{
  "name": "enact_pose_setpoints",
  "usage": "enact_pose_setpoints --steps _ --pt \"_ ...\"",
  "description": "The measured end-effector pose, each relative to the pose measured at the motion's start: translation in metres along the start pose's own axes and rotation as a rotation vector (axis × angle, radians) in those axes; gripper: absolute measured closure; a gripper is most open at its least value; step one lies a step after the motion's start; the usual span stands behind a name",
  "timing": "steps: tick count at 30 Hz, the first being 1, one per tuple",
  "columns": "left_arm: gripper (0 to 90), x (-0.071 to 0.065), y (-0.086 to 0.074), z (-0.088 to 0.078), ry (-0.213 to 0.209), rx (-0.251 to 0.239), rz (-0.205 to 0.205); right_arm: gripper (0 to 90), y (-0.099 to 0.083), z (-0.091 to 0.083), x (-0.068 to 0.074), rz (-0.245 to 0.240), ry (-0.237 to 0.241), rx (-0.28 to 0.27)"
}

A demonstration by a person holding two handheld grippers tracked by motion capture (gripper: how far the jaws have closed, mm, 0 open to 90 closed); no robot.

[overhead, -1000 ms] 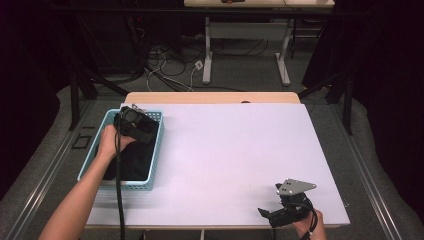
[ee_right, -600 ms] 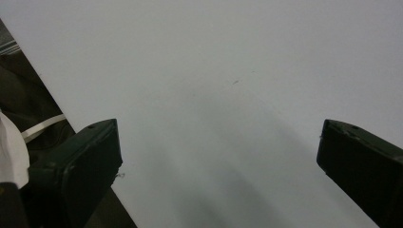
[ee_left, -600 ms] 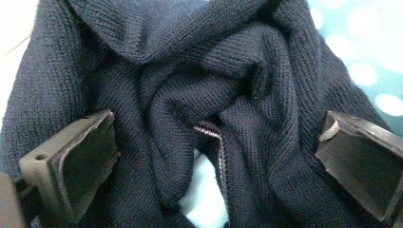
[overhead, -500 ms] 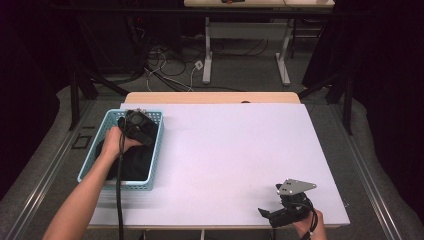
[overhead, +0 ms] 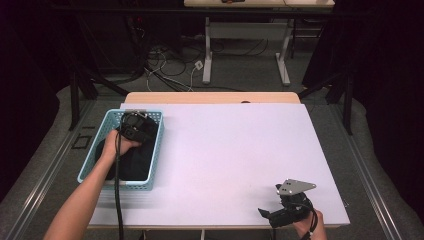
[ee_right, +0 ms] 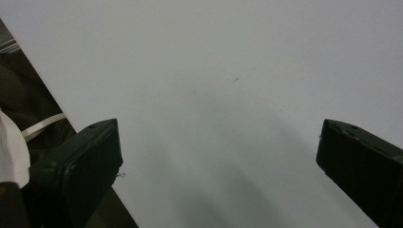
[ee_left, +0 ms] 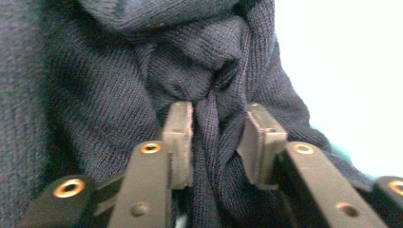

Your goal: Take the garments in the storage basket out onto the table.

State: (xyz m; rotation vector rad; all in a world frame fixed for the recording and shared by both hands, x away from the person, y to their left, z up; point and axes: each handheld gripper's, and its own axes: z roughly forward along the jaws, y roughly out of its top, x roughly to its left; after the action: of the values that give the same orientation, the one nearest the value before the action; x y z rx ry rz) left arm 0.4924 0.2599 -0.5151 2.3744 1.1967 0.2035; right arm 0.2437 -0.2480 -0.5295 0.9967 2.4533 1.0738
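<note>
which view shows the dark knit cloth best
The left gripper view: the dark knit cloth is close up, a fold pinched between the left gripper jaws, which have just been closing. The high view shows it as a dark heap in the blue basket. The right gripper view looks at the white table.

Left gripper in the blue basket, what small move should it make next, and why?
Probably lift straight up. The left gripper has just been closing its jaws, and they now pinch a fold of the dark knit garment lying in the blue basket. The right gripper rests open over bare table.
</note>
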Motion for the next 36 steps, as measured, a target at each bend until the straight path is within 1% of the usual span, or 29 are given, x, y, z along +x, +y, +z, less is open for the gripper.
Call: enact_pose_setpoints --steps 2,3,4,6,8,9,11,12,13,14,15,16,17,18,20,21,22,23,25,26,28,29,30,31,32,33,34,35,36 --pt "74.4 0.001 -0.001 -0.002 -0.004 -0.008 0.0 0.9 0.0 0.0 -0.001 -0.003 0.001 -0.003" --pt "74.4 0.001 -0.001 -0.005 -0.01 -0.022 0.0 0.9 0.0 0.0 -0.001 -0.003 0.001 -0.003" --pt "82.1 0.0 -0.001 -0.009 0.013 -0.034 0.006 0.9 0.0 -0.001 0.0 0.002 -0.001 0.0" --pt "84.3 -0.002 -0.001 -0.013 0.039 -0.04 0.019 0.9 0.0 -0.002 -0.001 0.006 -0.002 0.003" --pt "84.8 -0.004 -0.001 -0.017 0.047 -0.026 0.03 1.0 0.0 -0.001 -0.001 0.011 0.003 -0.001" --pt "84.8 -0.005 -0.001 -0.018 0.051 -0.021 0.024 1.0 0.0 -0.001 -0.001 0.011 0.003 -0.001" --pt "68.7 -0.006 0.002 -0.017 0.056 -0.02 0.006 1.0 0.0 -0.002 -0.001 0.006 -0.006 0.005" --pt "57.6 -0.006 0.002 -0.017 0.056 -0.02 0.006 1.0 0.0 -0.001 -0.001 0.004 -0.006 -0.002" --pt "57.6 -0.005 0.004 -0.017 0.035 -0.031 0.001 1.0 0.0 -0.001 -0.001 0.004 -0.006 -0.002" --pt "48.8 -0.005 0.005 -0.017 -0.001 -0.054 -0.005 1.0 0.0 -0.001 -0.001 0.003 -0.006 -0.002" --pt "48.8 -0.006 0.008 -0.017 -0.018 -0.057 -0.013 1.0 0.0 -0.001 -0.001 0.003 -0.006 -0.002" --pt "37.2 -0.011 0.014 -0.013 0.027 -0.039 0.008 1.0 0.0 -0.001 -0.001 0.007 -0.006 -0.002" --pt "35.1 -0.011 0.014 -0.013 0.027 -0.039 0.008 1.0 0.0 -0.001 -0.001 0.007 -0.006 -0.002" --pt "30.5 -0.013 0.017 -0.011 0.029 -0.025 0.0 1.0 0.0 -0.001 -0.002 0.0 -0.007 0.003" --pt "30.6 -0.016 0.021 -0.002 0.086 0.016 0.021 1.0 0.0 -0.001 -0.002 0.002 -0.006 -0.002" --pt "30.1 -0.016 0.022 0.002 0.096 0.035 0.023 1.0 0.0 -0.001 -0.001 0.011 -0.006 0.002" --pt "30.0 -0.015 0.021 0.01 0.114 0.047 0.012 1.0 0.0 -0.001 -0.001 0.011 -0.006 0.0" --pt "30.1 -0.015 0.021 0.01 0.114 0.047 0.012 1.0 -0.001 -0.002 -0.001 0.012 -0.004 0.006" --pt "31.3 -0.014 0.02 0.012 0.109 0.044 0.002 1.0 -0.001 -0.001 -0.001 0.011 -0.007 -0.002" --pt "33.5 -0.013 0.019 0.013 0.104 0.045 -0.006 1.1 -0.001 -0.002 -0.001 0.009 -0.008 0.0" --pt "41.0 -0.011 0.017 0.013 0.087 0.059 -0.01 1.1 -0.001 -0.001 -0.002 0.01 -0.006 0.001" --pt "43.9 -0.011 0.016 0.014 0.085 0.051 -0.018 1.1 -0.001 -0.001 -0.001 0.016 -0.007 0.002" --pt "47.9 -0.01 0.015 0.013 0.078 0.053 -0.018 1.1 -0.001 -0.001 -0.001 0.007 -0.005 0.001" --pt "47.9 -0.01 0.015 0.013 0.074 0.054 -0.015 1.1 -0.001 -0.001 -0.001 0.007 -0.005 0.001" --pt "55.0 -0.009 0.014 0.012 0.07 0.05 -0.012 1.1 -0.001 -0.002 -0.001 0.004 -0.004 0.006" --pt "55.0 -0.008 0.014 0.012 0.067 0.046 -0.016 1.1 -0.001 -0.002 -0.001 0.004 -0.004 0.006" --pt "63.0 -0.006 0.012 0.008 0.046 0.031 -0.021 1.2 -0.001 -0.002 -0.001 0.009 -0.008 -0.002" --pt "66.4 -0.006 0.012 0.008 0.046 0.031 -0.021 1.2 -0.001 -0.002 -0.001 0.009 -0.008 -0.002" --pt "66.4 -0.005 0.011 0.006 0.034 0.022 -0.03 1.2 -0.001 -0.002 -0.001 0.01 -0.01 -0.002"
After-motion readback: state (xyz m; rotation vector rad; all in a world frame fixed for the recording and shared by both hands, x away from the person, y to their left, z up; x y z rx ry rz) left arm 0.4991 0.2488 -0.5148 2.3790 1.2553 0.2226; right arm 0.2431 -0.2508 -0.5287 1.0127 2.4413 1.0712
